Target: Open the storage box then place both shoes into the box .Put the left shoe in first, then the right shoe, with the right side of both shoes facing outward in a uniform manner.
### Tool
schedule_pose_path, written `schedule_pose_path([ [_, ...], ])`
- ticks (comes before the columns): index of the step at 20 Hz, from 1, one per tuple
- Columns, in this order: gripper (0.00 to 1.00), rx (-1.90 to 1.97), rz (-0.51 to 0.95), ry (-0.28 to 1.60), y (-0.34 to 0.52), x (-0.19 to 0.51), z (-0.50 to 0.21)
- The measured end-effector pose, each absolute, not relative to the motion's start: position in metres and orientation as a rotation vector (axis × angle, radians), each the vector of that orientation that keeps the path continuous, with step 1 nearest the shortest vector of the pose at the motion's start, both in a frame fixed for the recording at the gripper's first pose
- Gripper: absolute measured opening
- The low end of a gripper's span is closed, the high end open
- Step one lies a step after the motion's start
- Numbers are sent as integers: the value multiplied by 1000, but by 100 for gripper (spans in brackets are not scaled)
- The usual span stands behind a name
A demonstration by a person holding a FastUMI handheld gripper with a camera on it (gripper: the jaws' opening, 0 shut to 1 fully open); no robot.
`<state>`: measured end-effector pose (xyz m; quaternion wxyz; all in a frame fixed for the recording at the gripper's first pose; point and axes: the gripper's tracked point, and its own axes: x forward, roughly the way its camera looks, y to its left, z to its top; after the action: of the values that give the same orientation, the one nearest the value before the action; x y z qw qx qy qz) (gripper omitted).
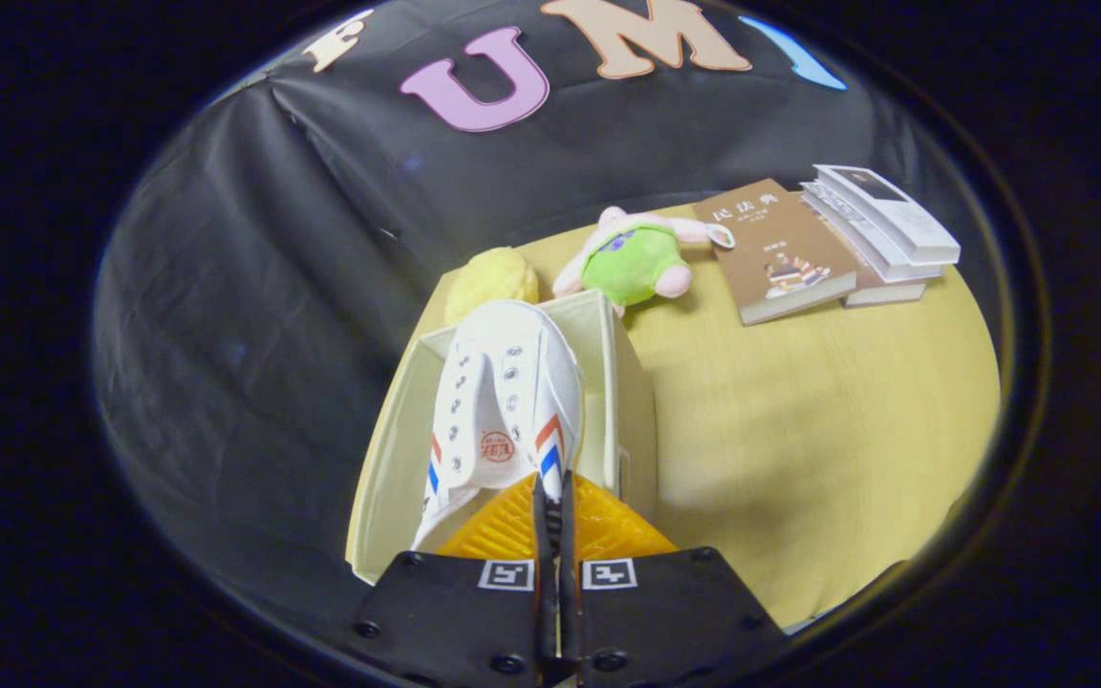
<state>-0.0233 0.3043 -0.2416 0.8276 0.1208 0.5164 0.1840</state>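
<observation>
A white canvas shoe [498,397] with red and blue side stripes hangs from my gripper [551,497], toe pointing away from me. Both fingers are shut on the rim of its heel opening, pressed close together. The shoe is held over the open cream storage box [388,459], which stands at the table's left edge directly beneath and beyond the fingers. The shoe covers most of the box's inside, so what lies in it is hidden. The box's right wall [629,401] runs just right of the shoe.
Beyond the box sit a yellow plush ball [491,279] and a green and pink plush toy [632,260]. A brown book [780,253] and stacked white books [880,229] lie further right on the yellow table [799,430]. The table drops off left of the box.
</observation>
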Motion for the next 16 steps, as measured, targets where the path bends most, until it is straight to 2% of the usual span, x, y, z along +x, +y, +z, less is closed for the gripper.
schedule_pose_path([
  [10,100,205,465,905,291,-4,-197],
  [16,100,134,464,715,250,10,-153],
])
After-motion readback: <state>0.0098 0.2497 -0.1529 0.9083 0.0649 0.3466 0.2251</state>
